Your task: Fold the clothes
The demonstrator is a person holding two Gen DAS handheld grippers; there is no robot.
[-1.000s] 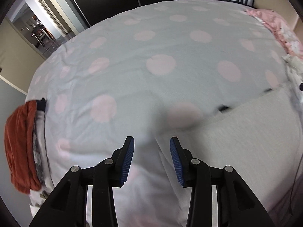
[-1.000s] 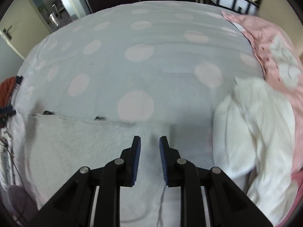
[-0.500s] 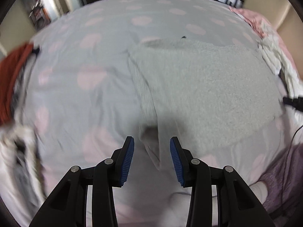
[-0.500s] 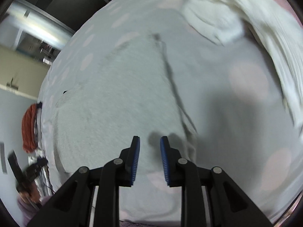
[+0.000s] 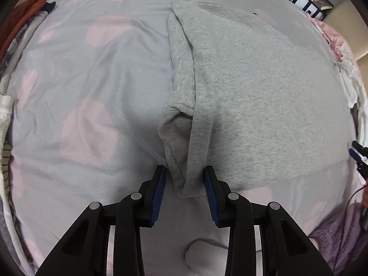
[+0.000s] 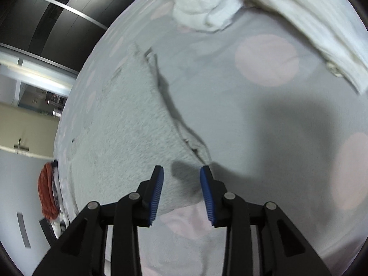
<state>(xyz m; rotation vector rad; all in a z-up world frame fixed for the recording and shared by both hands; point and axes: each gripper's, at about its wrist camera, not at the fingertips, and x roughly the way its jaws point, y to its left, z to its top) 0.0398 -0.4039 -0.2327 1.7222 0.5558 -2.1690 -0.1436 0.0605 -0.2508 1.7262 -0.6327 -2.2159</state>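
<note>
A grey sweatshirt (image 5: 253, 92) lies flat on the polka-dot bedsheet (image 5: 80, 92), its left sleeve folded in along the side. My left gripper (image 5: 184, 179) is open, and the jaws straddle the near left corner of the garment's hem. The same garment shows in the right wrist view (image 6: 128, 126). My right gripper (image 6: 181, 177) is open, with its jaws over the near right corner of the sweatshirt. The other gripper's tip shows at the right edge of the left wrist view (image 5: 358, 154).
A pile with an orange garment (image 5: 20, 20) lies at the bed's left edge, and it also shows in the right wrist view (image 6: 47, 195). White clothes (image 6: 241, 7) are heaped at the right. Pink fabric (image 5: 335, 41) lies far right. Dark wardrobe doors (image 6: 57, 18) stand behind.
Both grippers have swung down from the far bed to the sweatshirt's near corners. The right jaws have opened wider. The left jaws now straddle the hem corner.
</note>
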